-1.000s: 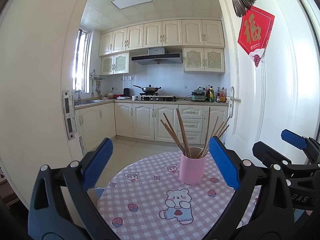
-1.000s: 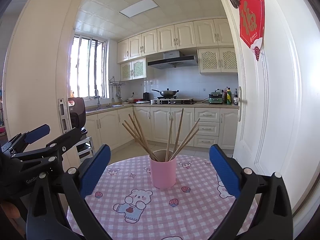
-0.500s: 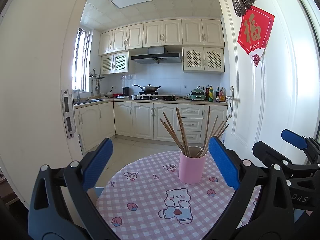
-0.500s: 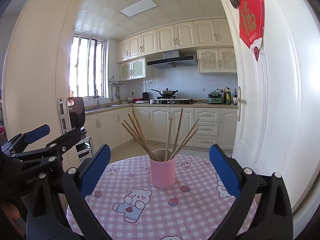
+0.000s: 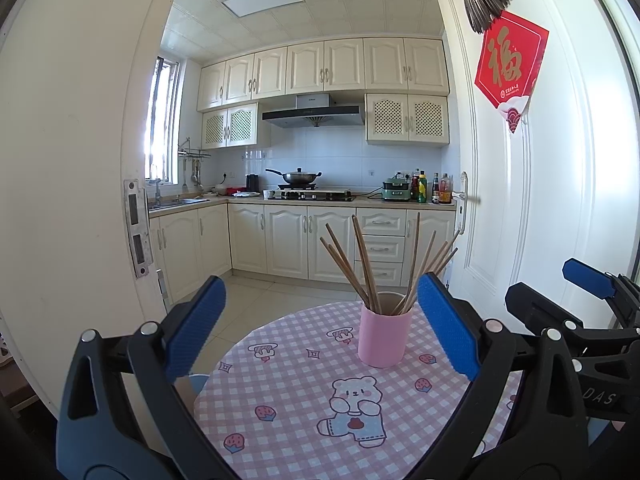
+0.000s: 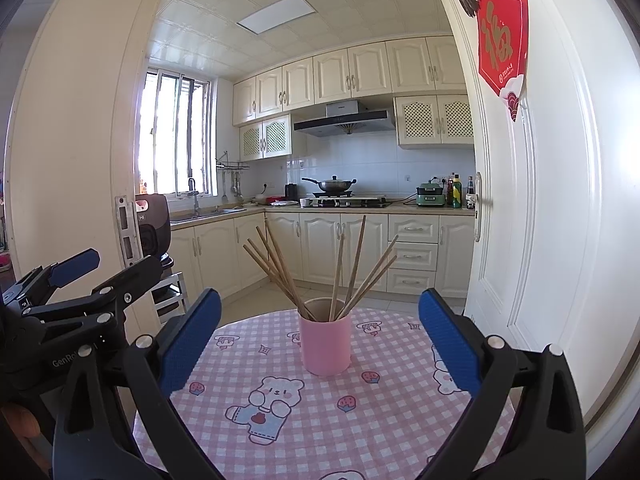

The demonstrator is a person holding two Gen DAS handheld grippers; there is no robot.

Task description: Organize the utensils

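I held my left gripper point(image 5: 320, 332) above the near edge of the round table point(image 5: 280, 432), its blue-padded fingers point(image 5: 196, 328) spread wide apart with nothing between them. In the left wrist view the pink cup point(image 5: 385, 335) stood upright on the pink checked tablecloth, right of centre in the frame and just inside the right-hand pad, well apart from both pads in depth. A bunch of wooden chopsticks point(image 5: 366, 268) stood in the cup and fanned outward, some leaning toward the left of the frame and some toward the right. My right gripper point(image 6: 320, 336) was likewise held with its fingers point(image 6: 450, 342) far apart and empty, and in the right wrist view the pink cup point(image 6: 326, 347) sat near the middle of the frame, between the two pads but farther back on the table point(image 6: 400, 432). The chopsticks point(image 6: 320, 276) rose from it against the white lower cabinets. A cartoon bear printed on the cloth lay in front of the cup, toward the bottom of both frames. Each gripper showed at the side edge of the other's view: the right one at the right edge of the left view, the left one at the left edge of the right view. A white door point(image 5: 540, 184) with a red paper decoration point(image 5: 510, 66) filled the right side of the frame, and a kitchen counter with a wok point(image 5: 298, 177) ran across the middle distance.
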